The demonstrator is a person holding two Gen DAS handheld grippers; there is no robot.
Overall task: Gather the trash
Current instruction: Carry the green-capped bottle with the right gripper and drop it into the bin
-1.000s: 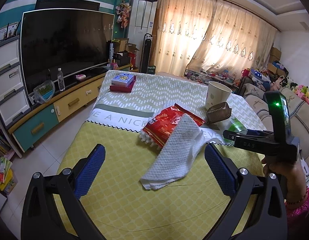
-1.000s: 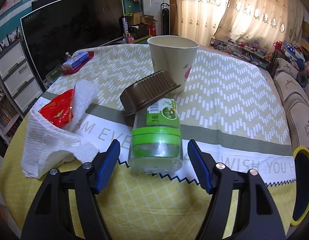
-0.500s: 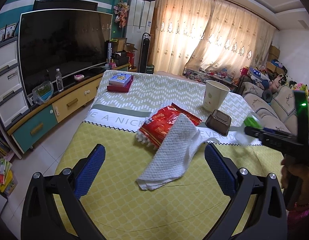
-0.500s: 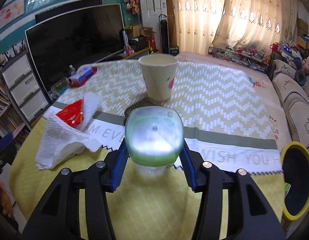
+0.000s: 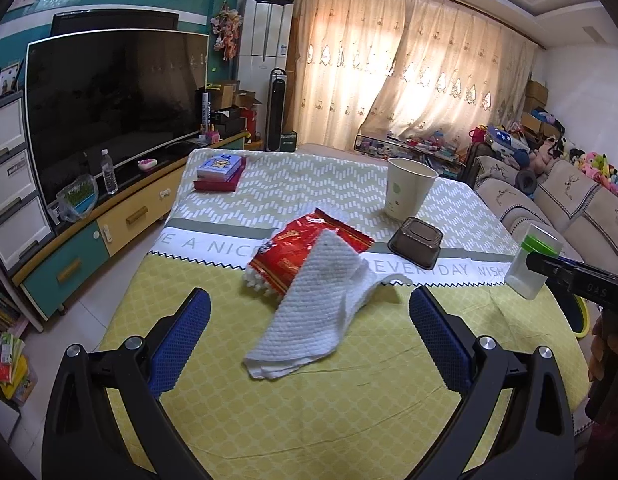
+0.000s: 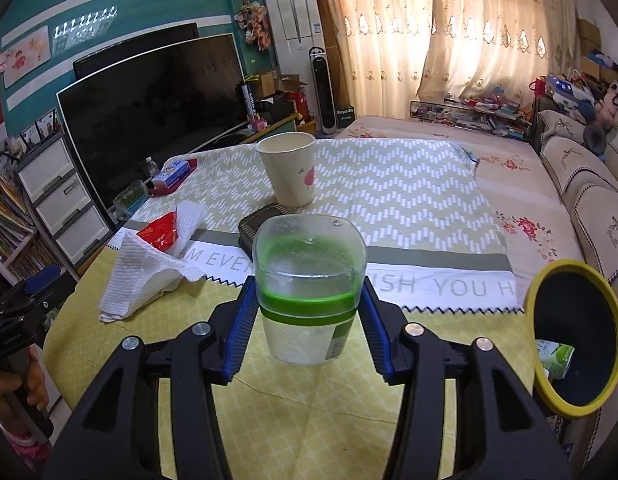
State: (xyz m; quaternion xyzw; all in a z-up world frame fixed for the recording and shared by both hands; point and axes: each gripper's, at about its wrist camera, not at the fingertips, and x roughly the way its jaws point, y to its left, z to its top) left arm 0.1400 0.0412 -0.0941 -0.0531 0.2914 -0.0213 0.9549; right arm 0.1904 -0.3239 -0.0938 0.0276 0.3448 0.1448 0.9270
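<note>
My right gripper [image 6: 309,322] is shut on a clear plastic jar with a green band [image 6: 309,280] and holds it above the table; the jar also shows at the right of the left wrist view [image 5: 533,260]. My left gripper [image 5: 309,332] is open and empty, just short of a white paper towel [image 5: 317,308] that lies over a red snack wrapper [image 5: 297,248]. A brown plastic tray [image 5: 416,242] lies upside down beside a paper cup [image 5: 409,188]. A yellow-rimmed bin [image 6: 575,336] stands at the table's right edge with trash inside.
The table has a yellow and chevron cloth [image 5: 293,392]. A box on a red book [image 5: 219,172] lies at the far left corner. A TV [image 5: 113,108] and cabinet stand to the left, sofas [image 5: 557,200] to the right.
My right gripper closed on the jar, lifted it off the table and drew it back to the right, toward the bin. The brown tray now lies flat. The left gripper barely moved.
</note>
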